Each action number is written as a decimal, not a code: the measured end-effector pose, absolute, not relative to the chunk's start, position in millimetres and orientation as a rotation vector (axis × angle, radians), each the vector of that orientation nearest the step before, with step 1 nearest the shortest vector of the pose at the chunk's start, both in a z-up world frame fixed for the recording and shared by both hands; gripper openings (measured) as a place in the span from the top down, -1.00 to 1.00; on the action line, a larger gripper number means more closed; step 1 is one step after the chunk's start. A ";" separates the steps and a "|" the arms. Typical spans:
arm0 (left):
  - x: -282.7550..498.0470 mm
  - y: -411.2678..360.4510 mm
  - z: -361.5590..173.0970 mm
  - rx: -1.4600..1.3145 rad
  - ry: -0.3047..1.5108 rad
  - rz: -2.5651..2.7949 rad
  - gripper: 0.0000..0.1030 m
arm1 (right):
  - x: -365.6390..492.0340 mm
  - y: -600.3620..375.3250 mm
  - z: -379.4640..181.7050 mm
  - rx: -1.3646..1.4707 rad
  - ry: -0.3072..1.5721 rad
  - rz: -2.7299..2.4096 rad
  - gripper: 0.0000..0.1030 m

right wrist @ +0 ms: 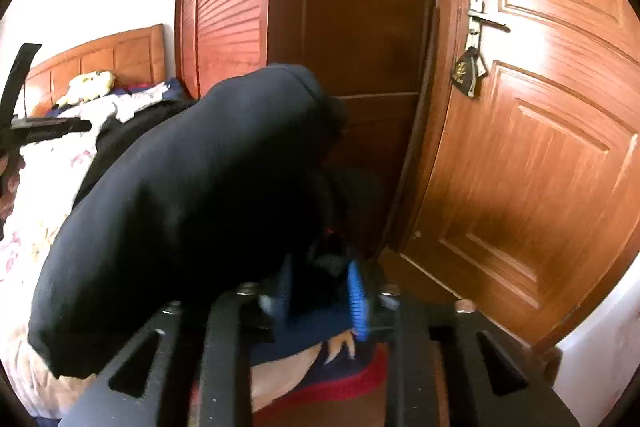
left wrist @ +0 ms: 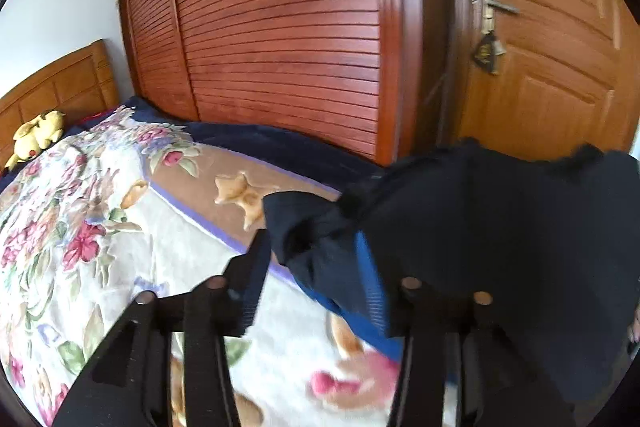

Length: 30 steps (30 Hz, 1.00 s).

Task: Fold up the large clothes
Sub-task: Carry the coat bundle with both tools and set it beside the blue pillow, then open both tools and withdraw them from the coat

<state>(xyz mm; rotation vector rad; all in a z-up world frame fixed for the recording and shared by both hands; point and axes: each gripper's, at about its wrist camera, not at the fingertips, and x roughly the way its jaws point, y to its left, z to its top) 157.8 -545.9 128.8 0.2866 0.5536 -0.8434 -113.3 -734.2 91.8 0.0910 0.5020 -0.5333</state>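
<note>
Bedroom with a floral bedspread and wooden door. Left tongs stand parted around a dark garment. Right tongs parted too, cloth between them.

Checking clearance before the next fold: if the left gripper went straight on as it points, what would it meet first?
Most likely the dark garment bunched right ahead of the left gripper, over the bed's floral blanket; depth is unclear.

1. The dark navy garment was bunched and draped, not laid flat.
2. It lay at the bed's edge nearest the wooden door.
3. A blue lining or trim showed along its lower fold.
4. One rounded portion bulged upward, creased.
</note>
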 end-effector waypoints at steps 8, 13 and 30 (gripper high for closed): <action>109.2 -479.9 142.5 0.246 0.515 -0.891 -0.59 | -152.1 -669.9 113.2 0.051 0.417 -0.536 -0.09; 88.3 -433.1 145.0 0.253 0.475 -0.883 -0.75 | -159.7 -630.8 122.5 0.047 0.400 -0.460 -0.40; 42.1 -237.8 108.1 0.187 0.437 -0.668 -0.81 | -105.4 -496.1 85.6 0.071 0.396 -0.095 -0.51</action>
